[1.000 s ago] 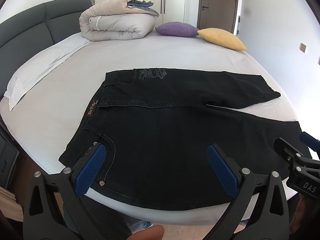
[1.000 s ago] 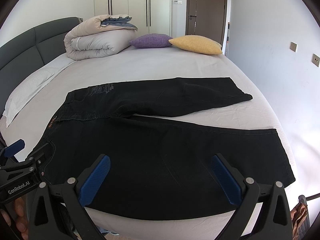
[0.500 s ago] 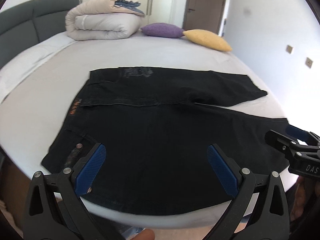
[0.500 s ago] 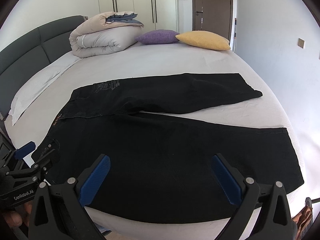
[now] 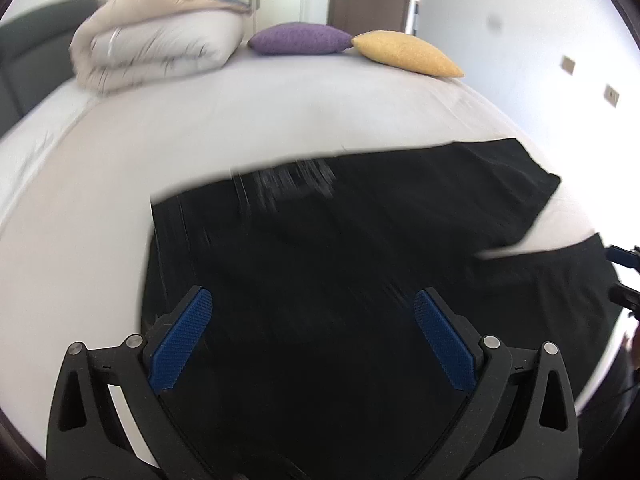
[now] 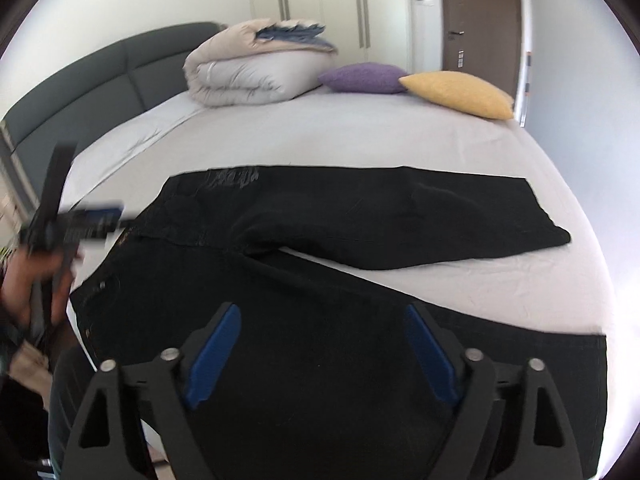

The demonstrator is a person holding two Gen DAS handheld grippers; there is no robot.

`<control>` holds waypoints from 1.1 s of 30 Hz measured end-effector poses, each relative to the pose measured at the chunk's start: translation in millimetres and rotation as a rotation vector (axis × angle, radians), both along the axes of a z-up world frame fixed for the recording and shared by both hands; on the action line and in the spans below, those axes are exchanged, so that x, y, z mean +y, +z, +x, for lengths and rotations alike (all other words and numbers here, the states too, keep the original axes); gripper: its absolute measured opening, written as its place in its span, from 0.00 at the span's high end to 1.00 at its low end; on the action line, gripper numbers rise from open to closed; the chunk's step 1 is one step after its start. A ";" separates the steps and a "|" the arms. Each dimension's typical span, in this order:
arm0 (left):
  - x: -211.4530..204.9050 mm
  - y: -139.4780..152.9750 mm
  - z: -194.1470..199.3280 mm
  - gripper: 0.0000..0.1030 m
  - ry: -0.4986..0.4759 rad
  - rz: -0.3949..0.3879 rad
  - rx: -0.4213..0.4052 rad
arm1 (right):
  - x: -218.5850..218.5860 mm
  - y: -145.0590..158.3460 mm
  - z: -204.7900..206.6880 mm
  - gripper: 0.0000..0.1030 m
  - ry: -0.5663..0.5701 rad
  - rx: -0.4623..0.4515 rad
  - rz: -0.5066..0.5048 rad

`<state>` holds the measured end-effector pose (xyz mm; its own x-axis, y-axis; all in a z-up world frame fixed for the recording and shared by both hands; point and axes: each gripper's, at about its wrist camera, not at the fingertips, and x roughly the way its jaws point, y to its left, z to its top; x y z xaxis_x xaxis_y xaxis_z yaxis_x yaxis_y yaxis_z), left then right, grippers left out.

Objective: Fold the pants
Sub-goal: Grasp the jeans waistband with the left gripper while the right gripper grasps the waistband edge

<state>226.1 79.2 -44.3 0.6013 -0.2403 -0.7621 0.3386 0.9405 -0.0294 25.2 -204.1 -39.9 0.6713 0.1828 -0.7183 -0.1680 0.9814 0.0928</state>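
Bed (image 6: pixel 360 148): black pants (image 6: pixel 320 272) flat, legs spread, unfolded. Both grippers moved in lower vs 0.5 s ago. Left gripper (image 5: pixel 314 338) over waist side, right gripper (image 6: pixel 320 350) over near leg; jaws apart, empty. Grab prob. next.

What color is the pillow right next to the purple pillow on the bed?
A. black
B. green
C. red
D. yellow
D. The yellow pillow lies right beside the purple pillow at the far end of the bed, past the black pants.
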 end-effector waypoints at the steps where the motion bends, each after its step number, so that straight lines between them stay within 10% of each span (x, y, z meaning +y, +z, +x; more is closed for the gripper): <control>1: 1.9 4.2 24.8 0.00 -0.032 0.034 -0.005 | -3.7 -1.1 2.8 0.20 0.021 0.001 0.004; 10: 1.8 -22.8 202.3 0.03 -0.319 0.294 0.235 | -23.1 -16.2 27.4 0.40 0.156 0.013 0.012; 18: 7.6 -67.8 243.4 0.35 -0.371 0.398 0.356 | -23.2 -33.8 53.9 0.42 0.181 0.064 0.048; 27: 21.3 -77.1 253.1 0.37 -0.389 0.350 0.379 | -7.1 -41.0 72.6 0.42 0.202 0.092 0.040; 33: 21.0 -73.6 238.7 0.80 -0.423 0.339 0.336 | 4.2 -34.8 89.6 0.44 0.214 0.077 0.017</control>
<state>464.8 100.3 -117.9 0.2218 -0.1166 -0.9681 0.7066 0.7034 0.0771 114.9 -199.9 -74.7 0.5589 0.3277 -0.7618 -0.3640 0.9223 0.1297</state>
